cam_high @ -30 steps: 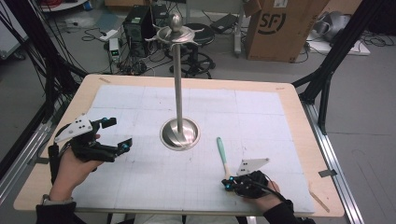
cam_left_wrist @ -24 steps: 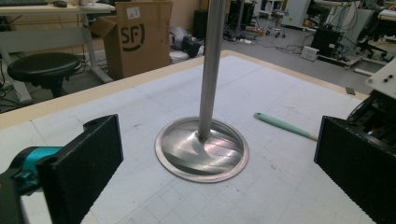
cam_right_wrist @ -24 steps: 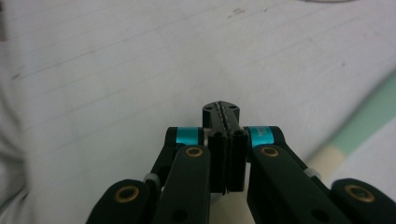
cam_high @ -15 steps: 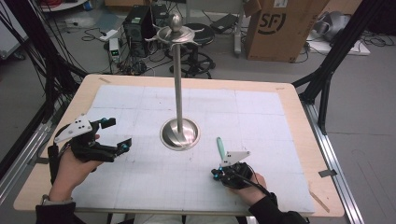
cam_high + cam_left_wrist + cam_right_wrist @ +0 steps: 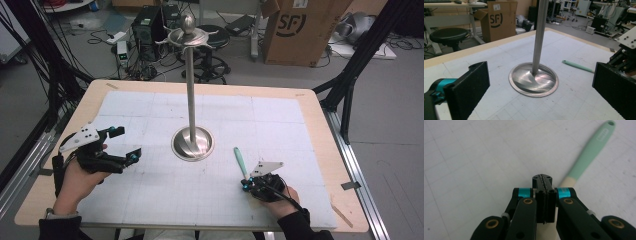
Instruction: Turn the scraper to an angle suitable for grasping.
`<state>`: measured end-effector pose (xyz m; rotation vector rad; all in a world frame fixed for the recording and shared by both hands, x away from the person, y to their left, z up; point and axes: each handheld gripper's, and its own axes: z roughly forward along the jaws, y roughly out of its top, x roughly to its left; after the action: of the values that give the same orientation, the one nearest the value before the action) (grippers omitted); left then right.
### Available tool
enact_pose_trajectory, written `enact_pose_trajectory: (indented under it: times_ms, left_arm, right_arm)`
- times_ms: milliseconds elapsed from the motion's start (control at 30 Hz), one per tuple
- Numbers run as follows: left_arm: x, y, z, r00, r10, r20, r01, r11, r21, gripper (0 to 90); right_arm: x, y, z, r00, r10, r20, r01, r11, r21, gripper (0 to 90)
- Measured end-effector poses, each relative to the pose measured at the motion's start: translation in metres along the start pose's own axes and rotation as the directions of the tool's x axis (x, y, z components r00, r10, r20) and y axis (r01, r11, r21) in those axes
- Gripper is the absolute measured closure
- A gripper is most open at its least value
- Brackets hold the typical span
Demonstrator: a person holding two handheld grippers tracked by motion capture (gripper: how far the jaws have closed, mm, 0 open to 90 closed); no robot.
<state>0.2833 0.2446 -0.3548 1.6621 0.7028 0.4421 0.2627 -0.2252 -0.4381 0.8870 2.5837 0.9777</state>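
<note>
Since a second ago our right gripper (image 5: pixel 246 186) moved left, jaws pressed together over the green-handled tool (image 5: pixel 591 152), perhaps gripping its pale end, while our left gripper (image 5: pixel 126 145) waits wide open.

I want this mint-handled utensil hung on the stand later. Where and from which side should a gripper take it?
Probably grip the mint handle across its narrow width, coming from above. The utensil lies flat on the mat, so only a top-down approach gets jaws on both sides. Stay below the hanging hole at the tip. The right gripper, its jaws together, sits at the cream end.

Even indoor light, sharp, slight glare
</note>
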Motion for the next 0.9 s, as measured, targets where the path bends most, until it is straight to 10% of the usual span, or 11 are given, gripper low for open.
enact_pose_trajectory:
  times_ms: [367,500,667,900]
  left_arm:
    - [0.001,0.000,0.001,1.0000,0.000,0.001,0.000,1.0000,0.001,1.7]
    - [0.000,-0.001,0.005,1.0000,0.000,0.005,0.000,0.9999,0.012,1.7]
    - [-0.003,0.000,0.006,0.9999,0.011,0.004,-0.011,0.9998,0.015,1.7]
    - [-0.004,-0.001,0.006,0.9999,0.015,0.005,-0.015,0.9997,0.020,1.7]
  right_arm:
    - [-0.031,-0.027,-0.025,0.9966,0.076,0.032,-0.076,0.997,0.007,90.0]
    - [-0.040,-0.028,-0.025,0.9940,0.107,-0.018,-0.108,0.994,-0.020,90.0]
    - [-0.056,-0.023,-0.027,0.9879,0.152,0.031,-0.148,0.983,-0.106,90.0]
    - [-0.079,-0.016,-0.010,0.9784,0.199,0.055,-0.194,0.977,-0.090,90.0]
